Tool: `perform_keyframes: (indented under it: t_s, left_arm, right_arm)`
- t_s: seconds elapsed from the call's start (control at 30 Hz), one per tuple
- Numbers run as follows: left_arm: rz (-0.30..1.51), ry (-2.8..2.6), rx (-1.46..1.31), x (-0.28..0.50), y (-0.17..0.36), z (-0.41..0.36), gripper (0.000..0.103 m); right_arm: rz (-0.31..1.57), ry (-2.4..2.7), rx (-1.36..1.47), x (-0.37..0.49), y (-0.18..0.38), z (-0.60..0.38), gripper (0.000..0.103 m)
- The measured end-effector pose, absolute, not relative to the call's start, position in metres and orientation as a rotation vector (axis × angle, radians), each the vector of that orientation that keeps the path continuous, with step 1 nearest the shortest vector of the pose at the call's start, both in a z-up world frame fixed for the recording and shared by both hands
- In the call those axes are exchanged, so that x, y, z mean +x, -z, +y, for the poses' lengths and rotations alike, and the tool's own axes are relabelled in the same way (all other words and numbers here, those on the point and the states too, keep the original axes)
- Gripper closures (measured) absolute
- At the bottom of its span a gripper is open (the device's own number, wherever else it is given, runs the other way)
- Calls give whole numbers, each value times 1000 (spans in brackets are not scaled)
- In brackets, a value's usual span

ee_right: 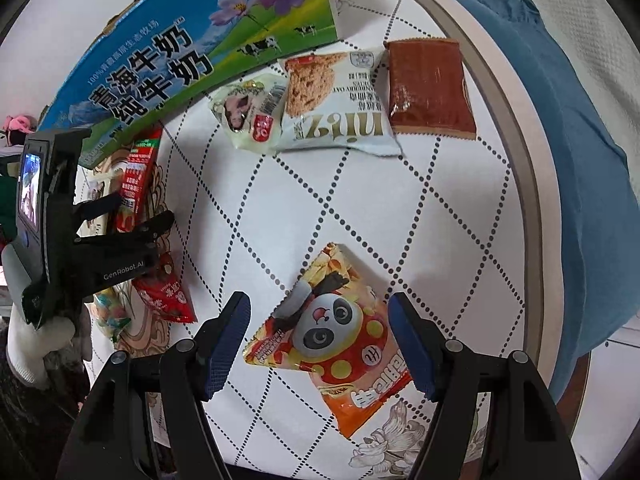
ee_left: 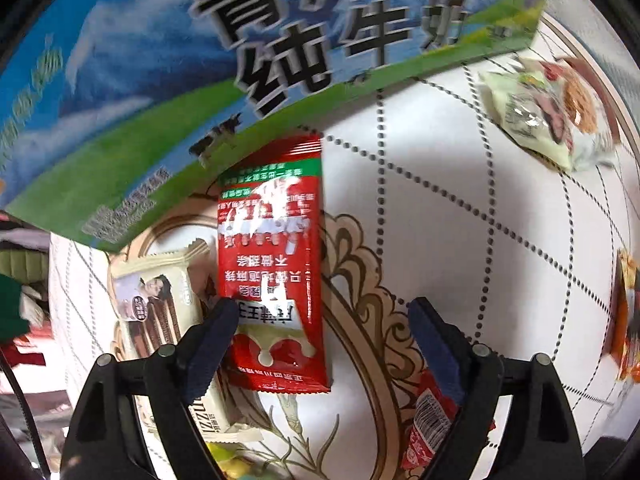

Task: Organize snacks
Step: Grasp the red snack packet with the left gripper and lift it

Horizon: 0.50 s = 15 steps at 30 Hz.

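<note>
My left gripper (ee_left: 322,344) is open just above a long red snack packet (ee_left: 272,260) lying flat on the table beside the milk carton box (ee_left: 160,80). The left gripper also shows in the right wrist view (ee_right: 140,212) over that red packet (ee_right: 138,172). My right gripper (ee_right: 320,344) is open, its blue pads either side of an orange panda snack bag (ee_right: 340,336) on the table. I cannot tell if it touches the bag.
A cream wafer pack (ee_left: 160,304) and a small red packet (ee_left: 430,420) lie by the left gripper. A white oat-bar pack (ee_right: 336,100), a brown packet (ee_right: 430,88), a pale green sweet (ee_right: 248,112) and a small red packet (ee_right: 168,296) lie on the quilted round table (ee_right: 440,220).
</note>
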<state>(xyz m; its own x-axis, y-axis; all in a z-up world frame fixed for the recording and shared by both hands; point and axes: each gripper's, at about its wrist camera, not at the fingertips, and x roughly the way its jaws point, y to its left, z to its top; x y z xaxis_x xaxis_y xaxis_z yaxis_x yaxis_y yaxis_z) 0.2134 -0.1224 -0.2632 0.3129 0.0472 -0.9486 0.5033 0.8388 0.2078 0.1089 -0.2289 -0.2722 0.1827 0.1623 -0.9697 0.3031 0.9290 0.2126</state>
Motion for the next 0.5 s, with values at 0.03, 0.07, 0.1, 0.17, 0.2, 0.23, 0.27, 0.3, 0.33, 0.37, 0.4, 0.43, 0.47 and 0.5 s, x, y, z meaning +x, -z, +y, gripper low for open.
perform_keyframes:
  t_s: [0.03, 0.07, 0.1, 0.17, 0.2, 0.23, 0.27, 0.3, 0.33, 0.37, 0.4, 0.43, 0.47, 0.5]
  left_arm:
    - [1237, 314, 504, 215, 264, -120, 13]
    - [1244, 302, 478, 219, 263, -116, 13]
    - [1247, 293, 466, 234, 257, -116, 13]
    - [1257, 292, 431, 244, 254, -107, 13]
    - [1261, 296, 415, 247, 252, -104, 13]
    - [1267, 304, 396, 251, 249, -101, 13]
    - [1274, 310, 366, 255, 247, -99, 16]
    - [1278, 317, 344, 258, 249, -92, 19]
    - [1281, 325, 323, 258, 248, -92, 34]
    - [1297, 330, 295, 265, 246, -76, 44]
    - [1301, 327, 280, 264, 244, -75, 49]
    - [1308, 324, 266, 263, 243, -75, 53]
    - [1312, 321, 253, 267, 241, -68, 56]
    - [1319, 317, 238, 267, 234, -68, 57]
  right_arm:
    - [1398, 102, 401, 109, 273, -229, 29]
    - [1400, 102, 399, 109, 273, -229, 29]
    - [1400, 103, 394, 109, 273, -229, 29]
    - [1398, 105, 390, 109, 272, -228, 29]
    - [1397, 105, 391, 109, 271, -228, 29]
    - [1394, 107, 390, 109, 270, -227, 29]
    - [1390, 106, 389, 110, 268, -227, 29]
    - [1389, 104, 387, 111, 267, -226, 29]
    - [1388, 103, 384, 111, 266, -226, 29]
    - [1385, 101, 381, 112, 265, -224, 29]
    - [1383, 100, 378, 112, 265, -223, 29]
    - [1381, 99, 378, 113, 264, -223, 29]
    - [1379, 99, 379, 113, 264, -223, 29]
    - [1377, 99, 379, 114, 263, -223, 29]
